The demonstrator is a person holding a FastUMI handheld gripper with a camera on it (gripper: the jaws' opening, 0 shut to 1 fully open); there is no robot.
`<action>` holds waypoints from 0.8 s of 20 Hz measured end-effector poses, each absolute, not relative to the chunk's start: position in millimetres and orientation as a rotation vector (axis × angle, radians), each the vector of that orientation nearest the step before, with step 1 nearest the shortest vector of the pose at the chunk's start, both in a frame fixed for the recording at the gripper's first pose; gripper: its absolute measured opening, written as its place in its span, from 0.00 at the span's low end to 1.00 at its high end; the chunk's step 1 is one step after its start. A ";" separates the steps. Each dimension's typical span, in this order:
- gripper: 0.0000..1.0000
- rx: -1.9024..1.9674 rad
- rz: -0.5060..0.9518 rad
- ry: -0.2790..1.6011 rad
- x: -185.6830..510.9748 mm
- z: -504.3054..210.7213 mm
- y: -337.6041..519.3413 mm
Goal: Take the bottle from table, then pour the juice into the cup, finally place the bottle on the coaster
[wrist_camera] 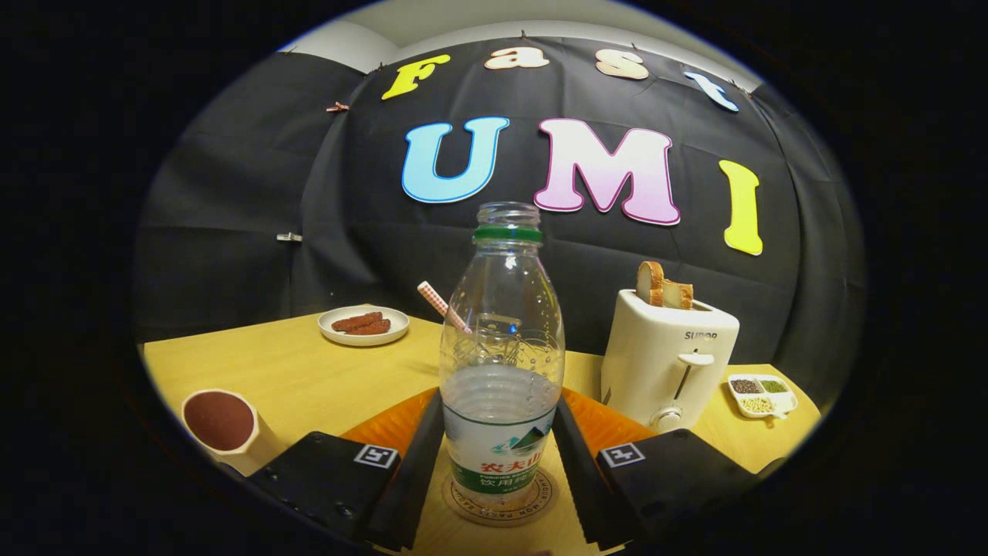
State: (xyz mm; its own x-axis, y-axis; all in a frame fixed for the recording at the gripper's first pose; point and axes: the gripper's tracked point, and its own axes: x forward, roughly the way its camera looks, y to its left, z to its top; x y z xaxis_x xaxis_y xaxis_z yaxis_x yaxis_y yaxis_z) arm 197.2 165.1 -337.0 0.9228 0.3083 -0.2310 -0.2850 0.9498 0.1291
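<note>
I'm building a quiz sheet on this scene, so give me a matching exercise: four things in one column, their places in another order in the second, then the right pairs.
Things:
1. bottle
2. toaster
3. cup
4. plate

Places:
A. far side of the table, holding brown food
B. right of the bottle, bread sticking out of its top
C. upright on the coaster, between the jaws of the gripper
D. near table edge, left of the fingers

Pairs: 1-C, 2-B, 3-D, 4-A
</note>
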 end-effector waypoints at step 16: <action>0.98 0.094 0.333 0.274 169.8 -332.9 168.4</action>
